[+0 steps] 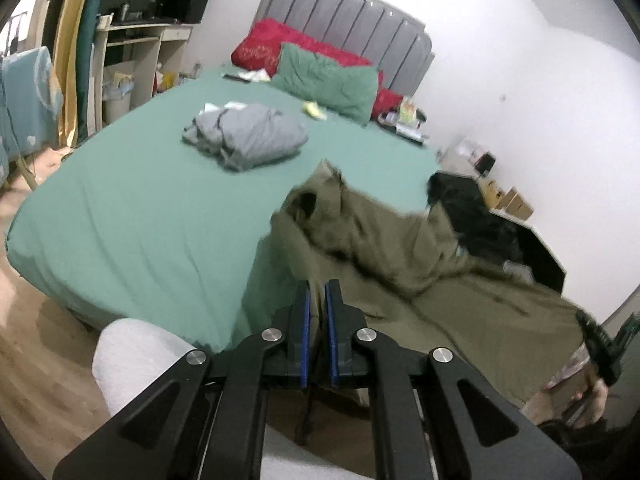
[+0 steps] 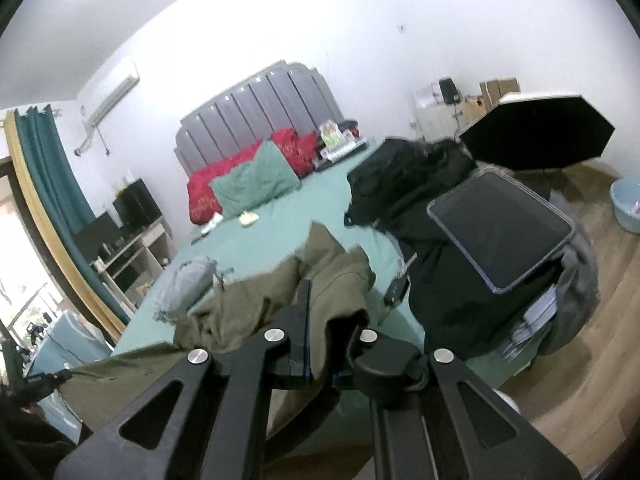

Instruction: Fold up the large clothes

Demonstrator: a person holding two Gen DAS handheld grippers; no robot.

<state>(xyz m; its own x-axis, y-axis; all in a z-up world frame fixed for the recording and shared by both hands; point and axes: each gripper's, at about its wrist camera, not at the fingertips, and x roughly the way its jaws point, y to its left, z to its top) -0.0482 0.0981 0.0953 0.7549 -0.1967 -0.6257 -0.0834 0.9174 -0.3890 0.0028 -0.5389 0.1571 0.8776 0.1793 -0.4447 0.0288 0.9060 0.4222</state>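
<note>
Bedroom with white walls and a wide bed under a smooth teal-green fitted sheet [image 1: 132,208] fills the left wrist view; the left gripper [image 1: 318,288], black with blue pads, is pinched closed on an edge of a large olive-green fabric garment [image 1: 400,248], which stretches from the bed's near corner toward the right, where a hand [image 1: 588,392] grips the other tool. A crumpled grey cloth bundle [image 1: 248,136] lies further up the bed. From the right wrist view, the right gripper [image 2: 320,320] is likewise clamped on bunched olive cloth, one finger hidden beneath it. Beside it a heap of black clothing [image 2: 432,272] carries a dark flat tablet [image 2: 500,228] and a car key [image 2: 396,292]. Risks, as I judge them: the thin pinches could slip, or the swinging garment could drag the tablet off. No writing is legible.
</note>
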